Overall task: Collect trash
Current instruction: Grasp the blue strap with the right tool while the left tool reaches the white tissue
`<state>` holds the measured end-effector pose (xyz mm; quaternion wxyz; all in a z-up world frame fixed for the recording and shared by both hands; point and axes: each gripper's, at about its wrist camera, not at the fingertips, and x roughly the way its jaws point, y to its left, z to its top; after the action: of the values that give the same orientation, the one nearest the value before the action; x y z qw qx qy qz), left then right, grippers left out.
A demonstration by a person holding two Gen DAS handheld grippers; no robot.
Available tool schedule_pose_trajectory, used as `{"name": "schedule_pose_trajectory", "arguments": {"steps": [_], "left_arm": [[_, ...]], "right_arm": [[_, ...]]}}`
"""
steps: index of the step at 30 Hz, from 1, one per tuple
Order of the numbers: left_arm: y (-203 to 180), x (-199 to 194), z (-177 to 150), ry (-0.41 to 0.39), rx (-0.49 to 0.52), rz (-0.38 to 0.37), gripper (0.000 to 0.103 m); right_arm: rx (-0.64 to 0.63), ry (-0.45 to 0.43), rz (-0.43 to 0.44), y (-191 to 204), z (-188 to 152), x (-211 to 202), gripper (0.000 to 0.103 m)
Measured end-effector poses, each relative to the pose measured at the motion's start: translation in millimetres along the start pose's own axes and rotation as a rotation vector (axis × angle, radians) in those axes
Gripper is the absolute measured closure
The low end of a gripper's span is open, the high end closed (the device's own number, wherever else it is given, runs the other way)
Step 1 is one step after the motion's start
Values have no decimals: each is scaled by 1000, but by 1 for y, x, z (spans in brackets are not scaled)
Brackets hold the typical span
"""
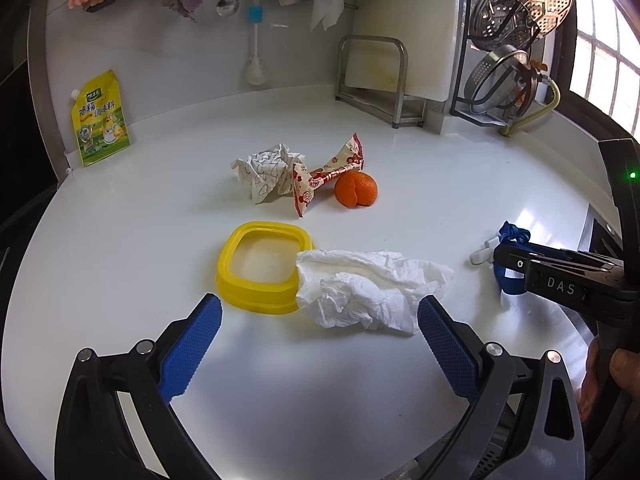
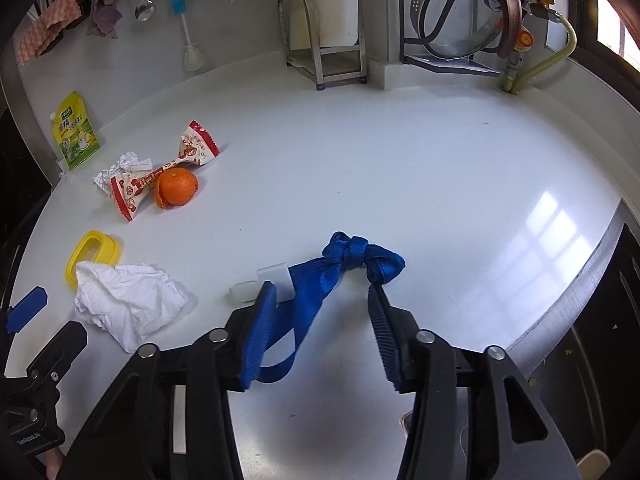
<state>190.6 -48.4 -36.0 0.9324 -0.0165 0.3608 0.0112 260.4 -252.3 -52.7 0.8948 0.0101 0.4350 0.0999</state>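
Note:
A crumpled white tissue (image 1: pixel 368 292) lies on the white counter (image 1: pixel 280 380), resting against a yellow lid ring (image 1: pixel 262 266). My left gripper (image 1: pixel 318 330) is open, its right pad close beside the tissue. Beyond lie a crumpled patterned paper (image 1: pixel 264 174), a red-and-white snack wrapper (image 1: pixel 328 172) and an orange peel (image 1: pixel 356 189). My right gripper (image 2: pixel 322 304) is open around a knotted blue strap (image 2: pixel 344 260) with a white clip (image 2: pixel 272 276). The tissue also shows in the right wrist view (image 2: pixel 124 300), as does the peel (image 2: pixel 178 186).
A yellow seasoning pouch (image 1: pixel 100 120) leans on the back wall at left. A metal rack (image 1: pixel 376 80) with a cutting board and a dish rack holding steamer lids (image 1: pixel 512 40) stand at the back right. A metal sink edge (image 2: pixel 580 280) runs along the right.

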Motion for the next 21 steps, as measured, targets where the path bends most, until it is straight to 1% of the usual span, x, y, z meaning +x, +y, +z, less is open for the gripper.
{"name": "schedule_pose_trajectory", "arguments": {"steps": [1, 3, 6, 12, 21], "left_arm": [[-1, 0, 0, -3, -1, 3, 7], [-2, -1, 1, -5, -7, 11, 7], [-5, 0, 1, 0, -25, 20, 7], [-18, 8, -2, 19, -42, 53, 6], [-36, 28, 0, 78, -60, 98, 6]], "right_arm": [[-3, 0, 9, 1, 0, 0, 83], [-3, 1, 27, 1, -1, 1, 94], [-4, -11, 44, 1, -3, -1, 95], [9, -72, 61, -7, -2, -13, 95], [116, -86, 92, -42, 2, -16, 95]]}}
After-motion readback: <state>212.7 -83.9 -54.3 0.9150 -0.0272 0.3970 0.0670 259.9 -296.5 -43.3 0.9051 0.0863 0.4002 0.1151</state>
